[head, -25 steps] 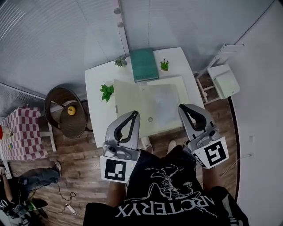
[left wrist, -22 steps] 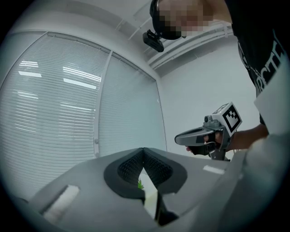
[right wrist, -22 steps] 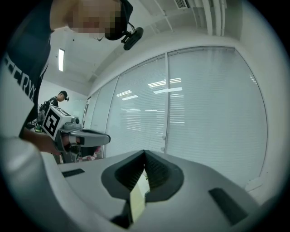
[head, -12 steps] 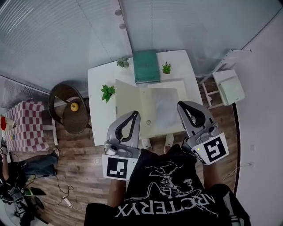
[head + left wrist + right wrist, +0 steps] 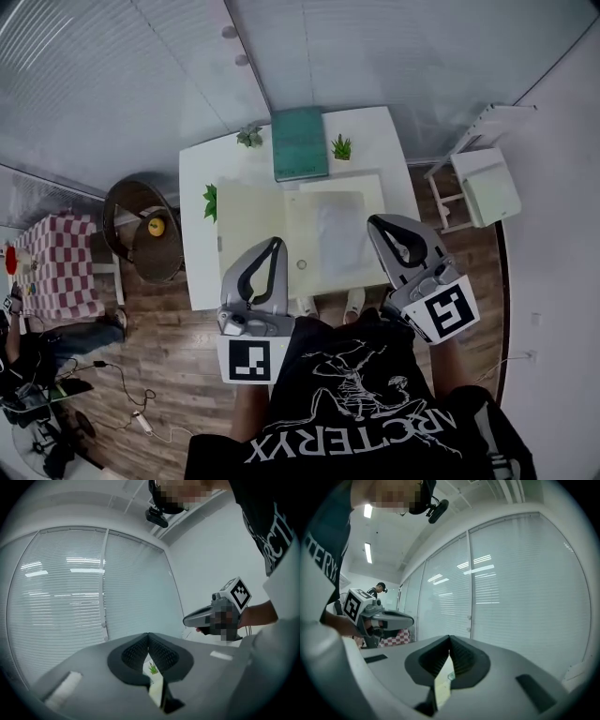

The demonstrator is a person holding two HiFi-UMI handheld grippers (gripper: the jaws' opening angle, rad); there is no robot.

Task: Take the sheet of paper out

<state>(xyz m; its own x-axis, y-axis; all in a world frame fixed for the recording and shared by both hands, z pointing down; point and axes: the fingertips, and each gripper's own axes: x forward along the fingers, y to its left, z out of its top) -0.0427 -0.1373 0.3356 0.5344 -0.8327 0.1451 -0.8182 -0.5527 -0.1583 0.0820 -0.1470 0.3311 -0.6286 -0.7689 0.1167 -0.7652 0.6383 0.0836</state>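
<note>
Evidently nothing is done yet: on the white square table (image 5: pixel 199 173) the open cream folder (image 5: pixel 251 234) holds the pale sheet of paper (image 5: pixel 337 228) on its right half, untouched; left gripper (image 5: pixel 273 243) and right gripper (image 5: pixel 379 224) hover at the near edge, jaws pressed together, empty

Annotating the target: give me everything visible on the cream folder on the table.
The cream folder lies open and flat on the white table, with two card-like halves side by side. Its left half is bare, and a whiter sheet lies on the right half. A small round fastener sits near its front edge. The left gripper and right gripper, both shut, overlap its near edge in the head view without gripping it.
</note>
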